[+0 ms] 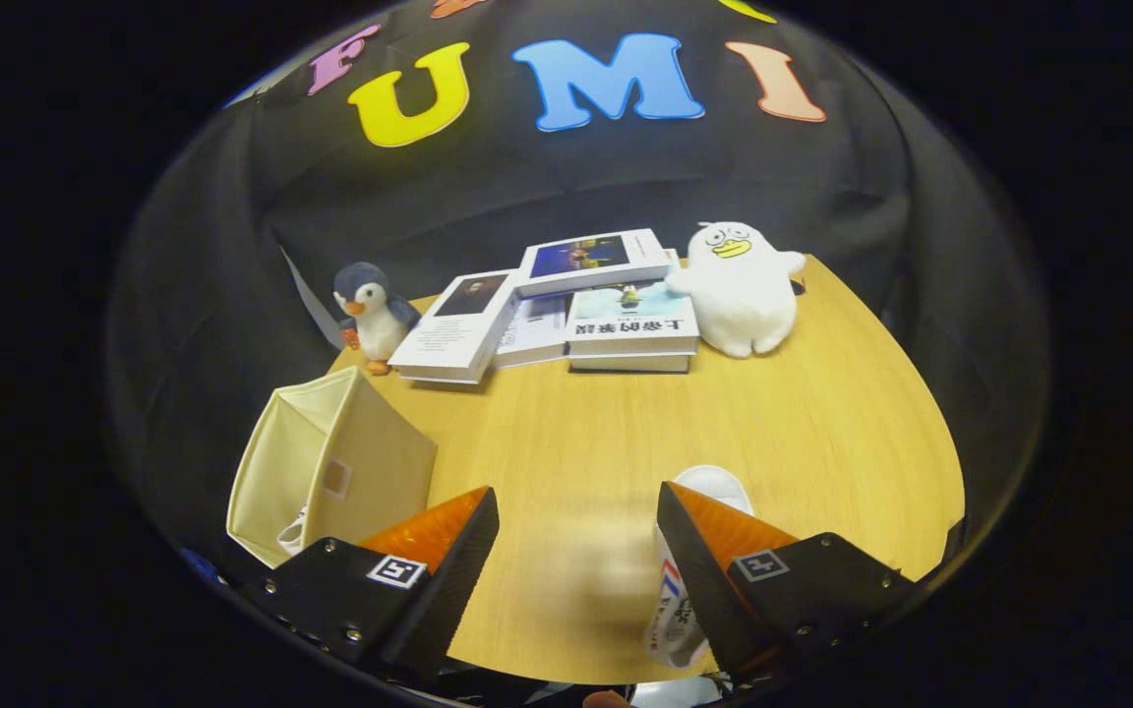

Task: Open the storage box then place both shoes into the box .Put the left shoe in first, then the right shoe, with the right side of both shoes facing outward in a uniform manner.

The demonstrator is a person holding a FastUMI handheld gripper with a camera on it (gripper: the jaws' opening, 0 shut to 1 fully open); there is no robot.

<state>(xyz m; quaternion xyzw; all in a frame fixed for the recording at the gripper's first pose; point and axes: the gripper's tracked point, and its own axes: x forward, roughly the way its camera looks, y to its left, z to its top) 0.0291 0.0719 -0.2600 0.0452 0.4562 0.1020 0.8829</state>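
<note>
Hovering gripper [576, 536] spread above shoe [714, 489]

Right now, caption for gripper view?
Open gripper above table; shoe by one finger, box beside the other.

A light wood-grain tabletop [773, 433] with a rounded far edge, evenly lit from above, stands before a black cloth wall [547, 187] that hangs in soft folds and wraps around both sides.
</note>
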